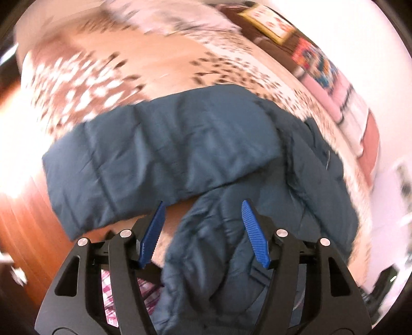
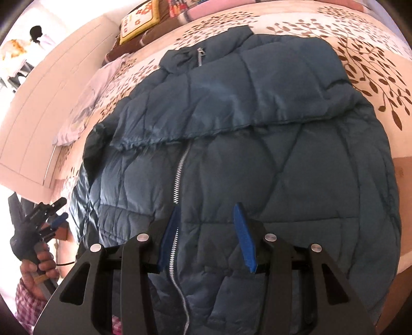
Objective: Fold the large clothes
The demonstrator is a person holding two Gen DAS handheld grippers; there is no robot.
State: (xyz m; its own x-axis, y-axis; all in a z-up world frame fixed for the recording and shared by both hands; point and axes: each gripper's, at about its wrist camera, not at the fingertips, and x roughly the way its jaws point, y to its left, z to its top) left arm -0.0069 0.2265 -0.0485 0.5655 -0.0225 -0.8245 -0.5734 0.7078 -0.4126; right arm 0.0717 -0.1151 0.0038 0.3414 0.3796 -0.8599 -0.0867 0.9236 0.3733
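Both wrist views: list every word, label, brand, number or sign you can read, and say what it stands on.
No text can be read in either view.
Framed cushion at the head of the bed: a coloured pattern only, too small to tell whether it holds letters.
Colourful cushion beside it: blurred, nothing legible.
Blue quilted jacket: no label or brand showing.
Hand-held grippers: no markings visible.

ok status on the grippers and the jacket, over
Left gripper open, nothing gripped. Right gripper open above the zipper, no grip. Blue quilted jacket on the bed, one sleeve folded across. Nothing blocking.
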